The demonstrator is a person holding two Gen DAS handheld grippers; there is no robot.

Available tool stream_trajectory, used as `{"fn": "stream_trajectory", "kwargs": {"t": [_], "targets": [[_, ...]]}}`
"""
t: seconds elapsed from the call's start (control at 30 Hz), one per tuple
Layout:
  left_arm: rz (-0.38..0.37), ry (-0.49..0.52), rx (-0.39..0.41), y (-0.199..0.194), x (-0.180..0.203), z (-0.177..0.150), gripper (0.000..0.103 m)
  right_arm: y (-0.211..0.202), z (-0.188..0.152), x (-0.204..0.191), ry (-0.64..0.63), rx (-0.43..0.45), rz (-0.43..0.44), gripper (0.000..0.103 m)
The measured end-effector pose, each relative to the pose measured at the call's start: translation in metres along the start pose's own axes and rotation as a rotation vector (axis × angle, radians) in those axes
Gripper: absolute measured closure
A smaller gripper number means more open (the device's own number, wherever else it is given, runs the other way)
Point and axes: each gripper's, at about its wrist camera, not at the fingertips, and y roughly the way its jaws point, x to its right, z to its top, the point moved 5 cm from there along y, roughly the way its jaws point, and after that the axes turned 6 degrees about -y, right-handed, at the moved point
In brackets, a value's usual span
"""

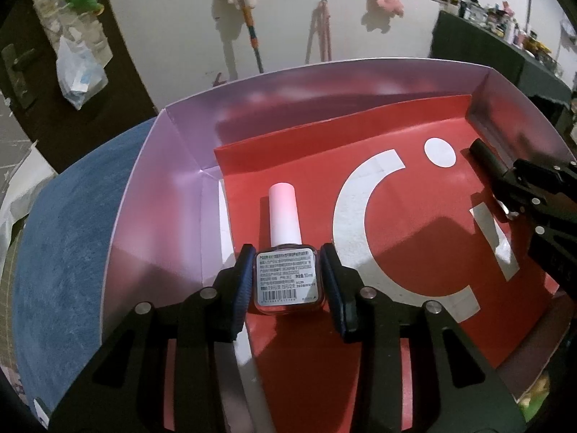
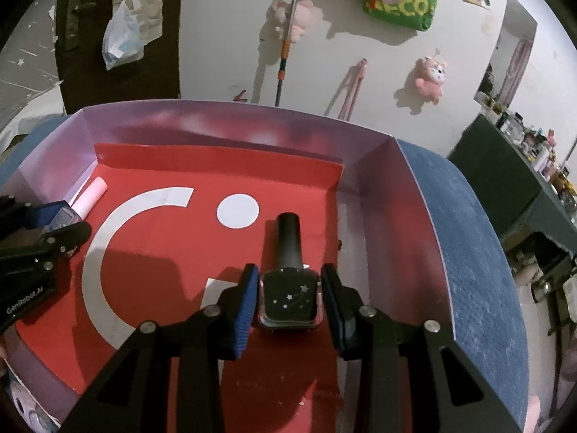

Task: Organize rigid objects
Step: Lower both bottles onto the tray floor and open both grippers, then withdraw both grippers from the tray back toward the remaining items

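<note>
The left gripper (image 1: 286, 276) pinches a pink nail polish bottle (image 1: 286, 249) by its square glass body, both blue pads pressed against its sides, the printed label facing up and the pale pink cap pointing toward the far wall of the box (image 1: 158, 187). This bottle sits low over the red liner (image 1: 414, 238) near the box's left wall, close to the far left corner as the right wrist view shows it. The right gripper (image 2: 289, 294) pinches a black nail polish bottle (image 2: 289, 281) the same way, its pads tight on the dark body marked with small stars, the black cap pointing toward the far wall. That bottle lies over the red liner near the box's right wall, just beside the white dot (image 2: 238, 211) printed on the liner and well apart from the pink bottle. A broad white arc (image 2: 104, 259) on the liner runs between the two bottles. The box has pale lilac inner walls and rests on a blue round cushion (image 1: 68, 238), whose rim shows past the box's left and right edges. Beyond the box, a pink plush toy (image 2: 431, 79) and a mop handle (image 2: 286, 47) are on the pale surface
</note>
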Motion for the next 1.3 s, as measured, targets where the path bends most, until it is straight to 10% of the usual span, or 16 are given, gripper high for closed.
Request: {"fn": "stream_trajectory", "kwargs": {"t": [0.5, 0.9, 1.03, 1.3], "targets": [[0.047, 0.033, -0.001, -0.001, 0.005, -0.001, 0.063, 0.002, 0.005, -0.002, 0.032, -0.018, 0.084, 0.052], [0.024, 0.042, 0.009, -0.020, 0.016, -0.008, 0.032, -0.038, 0.002, -0.002, 0.061, 0.087, 0.129, 0.036], [0.027, 0.017, 0.052, -0.035, 0.017, -0.008, 0.005, -0.056, -0.001, 0.001, 0.076, 0.129, 0.125, 0.025], [-0.004, -0.054, 0.090, -0.062, 0.008, -0.013, 0.004, -0.091, -0.007, 0.001, 0.105, 0.188, 0.182, 0.019]]}}
